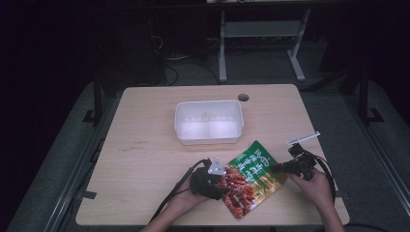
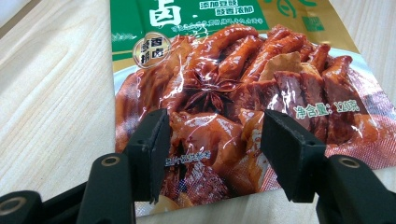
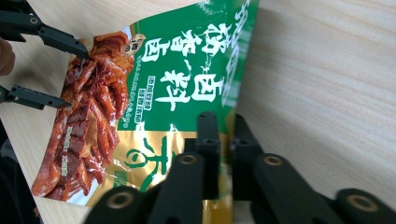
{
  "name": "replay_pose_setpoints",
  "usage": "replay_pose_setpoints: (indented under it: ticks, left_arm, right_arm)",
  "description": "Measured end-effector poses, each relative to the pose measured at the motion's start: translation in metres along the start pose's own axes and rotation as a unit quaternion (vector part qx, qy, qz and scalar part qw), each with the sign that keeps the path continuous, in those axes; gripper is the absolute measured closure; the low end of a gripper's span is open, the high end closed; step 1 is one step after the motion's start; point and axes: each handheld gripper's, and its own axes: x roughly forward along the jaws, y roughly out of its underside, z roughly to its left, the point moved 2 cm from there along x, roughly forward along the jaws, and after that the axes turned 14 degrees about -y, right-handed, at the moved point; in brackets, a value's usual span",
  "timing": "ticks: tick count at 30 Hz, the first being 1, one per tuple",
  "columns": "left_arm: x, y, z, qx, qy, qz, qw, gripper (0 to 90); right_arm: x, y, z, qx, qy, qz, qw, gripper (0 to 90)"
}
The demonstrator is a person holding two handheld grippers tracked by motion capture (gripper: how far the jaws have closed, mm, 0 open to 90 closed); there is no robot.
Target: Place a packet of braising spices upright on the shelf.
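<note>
Black jaws of the right gripper (image 3: pixel 219 154) are seen nearly closed on the gold edge of the pouch (image 3: pixel 154 88), apparently to pin and lift that side. On the table (image 1: pixel 145 125), the white tub (image 1: pixel 209 122) sits empty beyond, judged the likely destination. The pouch lies flat at the near edge, between both hands. The left gripper (image 2: pixel 212 154) is held wide open, jaws straddling the red end, nothing gripped.

Left gripper (image 2: pixel 212 154), fingers (image 2: pixel 150 149) spread wide, over red-and-green snack packet (image 2: pixel 224 79), on wooden table (image 2: pixel 51 107)
</note>
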Motion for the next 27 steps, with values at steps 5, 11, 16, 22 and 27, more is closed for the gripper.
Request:
replay_pose_setpoints:
  ticks: [5,11,16,22,27]
  left_arm:
    - [-0.005,0.001,0.003,0.0,-0.004,-0.001,1.0,39.3]
    - [-0.02,0.004,0.008,0.001,-0.014,-0.013,0.9998,38.0]
    - [-0.033,0.012,0.014,-0.004,-0.017,-0.029,0.9994,36.3]
    - [-0.049,0.025,0.021,-0.005,-0.025,-0.028,0.9993,33.9]
    - [-0.063,0.035,0.031,-0.009,-0.034,-0.031,0.9989,32.8]
  right_arm:
    - [-0.002,0.0,0.0,0.002,-0.005,-0.007,1.0,88.5]
    - [-0.006,0.0,0.002,0.004,-0.017,-0.019,0.9997,88.8]
    - [-0.011,-0.001,0.005,0.003,-0.032,-0.038,0.9988,88.9]
    - [-0.017,-0.007,0.017,-0.013,-0.031,-0.044,0.9985,89.1]
    - [-0.021,-0.012,0.029,-0.028,-0.032,-0.046,0.998,89.2]
